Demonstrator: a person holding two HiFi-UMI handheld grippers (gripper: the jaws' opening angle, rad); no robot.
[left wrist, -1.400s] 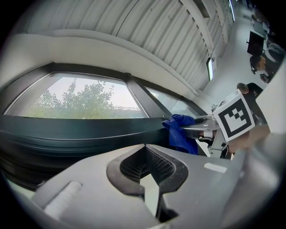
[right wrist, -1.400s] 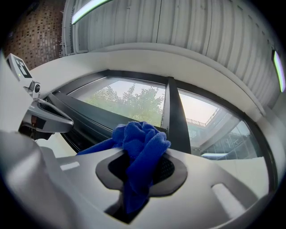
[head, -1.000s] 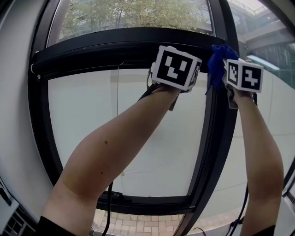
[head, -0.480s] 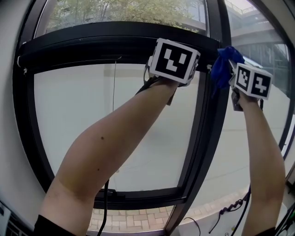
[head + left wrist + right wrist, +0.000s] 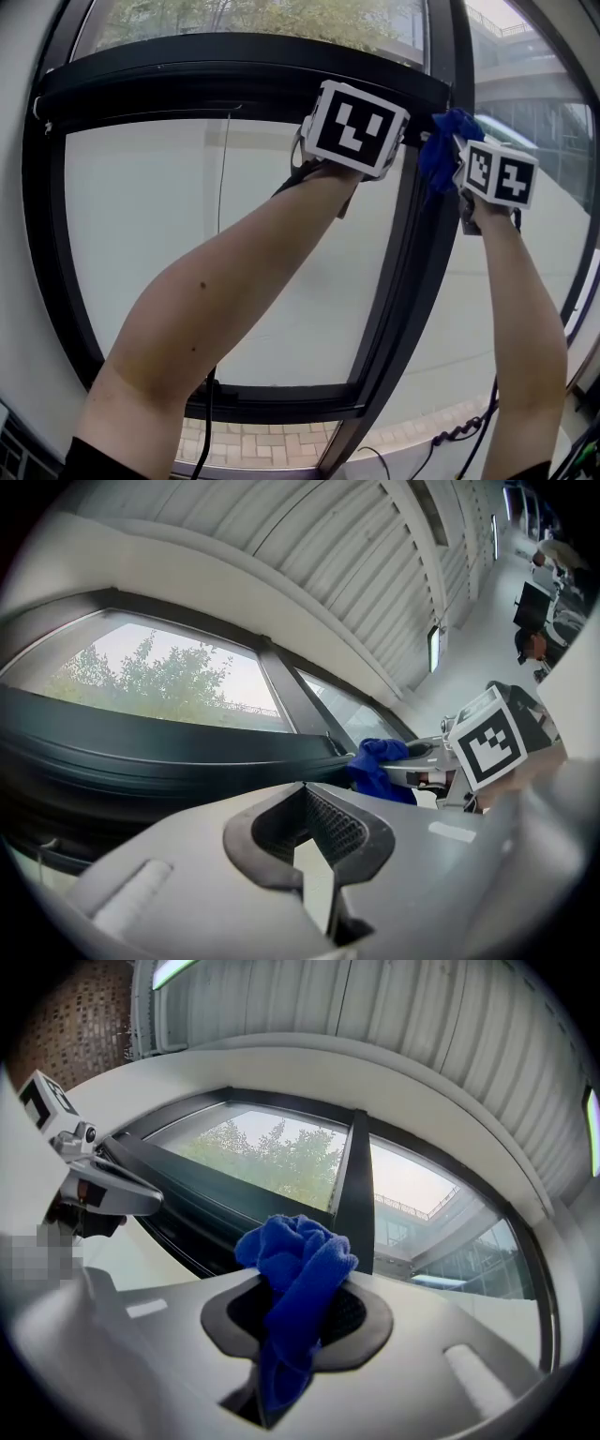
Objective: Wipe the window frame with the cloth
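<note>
Cloth (image 5: 437,157), blue, bunched against the window frame (image 5: 410,272) near the upright bar's top, slightly lower on the bar than half a second back: likely a downward wipe under way. Right tool (image 5: 298,1326) pinches it, cloth bulging past the tips; left tool (image 5: 317,846), pressed together and empty, just left of the bar.

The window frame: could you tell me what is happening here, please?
A person holds a claw in each hand, both raised to the black window frame. The right claw is shut on a blue cloth, by the upright bar near the top corner. The left claw is shut and empty, beside the top bar.
</note>
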